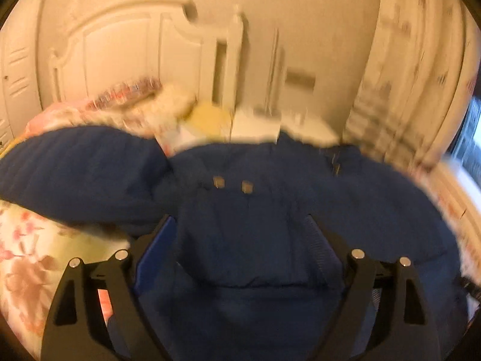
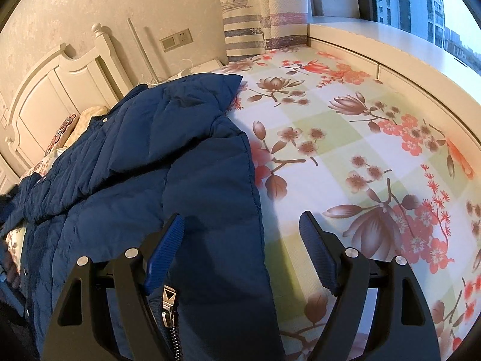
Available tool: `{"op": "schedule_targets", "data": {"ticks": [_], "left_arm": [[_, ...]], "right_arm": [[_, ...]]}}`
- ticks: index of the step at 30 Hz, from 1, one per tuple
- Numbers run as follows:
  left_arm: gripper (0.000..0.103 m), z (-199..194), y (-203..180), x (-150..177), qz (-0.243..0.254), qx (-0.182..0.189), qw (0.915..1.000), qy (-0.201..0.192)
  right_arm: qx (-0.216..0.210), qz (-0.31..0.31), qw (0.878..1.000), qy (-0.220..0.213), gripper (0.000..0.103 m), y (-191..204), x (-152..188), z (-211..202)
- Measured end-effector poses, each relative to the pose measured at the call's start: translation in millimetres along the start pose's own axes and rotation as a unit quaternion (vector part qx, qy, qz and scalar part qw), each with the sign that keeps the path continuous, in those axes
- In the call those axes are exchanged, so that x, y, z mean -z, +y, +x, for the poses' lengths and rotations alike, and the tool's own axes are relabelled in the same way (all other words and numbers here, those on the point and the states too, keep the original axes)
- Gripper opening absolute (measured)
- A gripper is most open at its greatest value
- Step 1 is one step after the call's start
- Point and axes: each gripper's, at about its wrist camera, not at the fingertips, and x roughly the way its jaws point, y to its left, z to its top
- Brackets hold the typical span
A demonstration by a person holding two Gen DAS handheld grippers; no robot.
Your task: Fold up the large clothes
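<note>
Now both my grippers gape wide, holding nothing. My left fingers [image 1: 240,228] spread over the blue coat [image 1: 255,210] on the bed [image 2: 345,138]. My right fingers [image 2: 240,228] straddle its edge, zipper [image 2: 168,303] beneath the left pad.

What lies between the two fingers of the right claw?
In the right wrist view, the dark blue quilted jacket's edge and bare floral bedsheet lie between the open right claw fingers.

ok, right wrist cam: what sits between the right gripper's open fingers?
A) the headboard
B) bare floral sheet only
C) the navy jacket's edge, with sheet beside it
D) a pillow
C: the navy jacket edge runs down between the fingers of the right gripper, with the floral sheet filling the rest of the gap.
</note>
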Motion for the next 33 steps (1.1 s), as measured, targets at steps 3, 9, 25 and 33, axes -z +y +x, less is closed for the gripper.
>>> {"op": "schedule_targets", "data": {"ticks": [3,9,25,33], "left_arm": [[0.091,41.1,13.9,11.8,-0.028,-0.004,0.9959,0.085],[0.094,38.2,24.2,14.3,-0.055,0.022,0.9958,0.07],[0.099,20.8,30.9,16.3,-0.082,0.049,0.9948,0.038],[0.1,23.9,24.3,15.5,-0.066,0.051,0.9956,0.043]], "right_arm": [[-0.005,0.002,1.0,-0.001,0.077,-1.2,0.0,-0.3],[-0.004,-0.025,0.999,-0.041,0.077,11.9,-9.4,-20.3],[-0.04,-0.18,0.982,0.046,0.055,95.3,-68.7,76.0],[-0.059,-0.176,0.982,0.017,0.054,107.7,-109.1,64.6]]}}
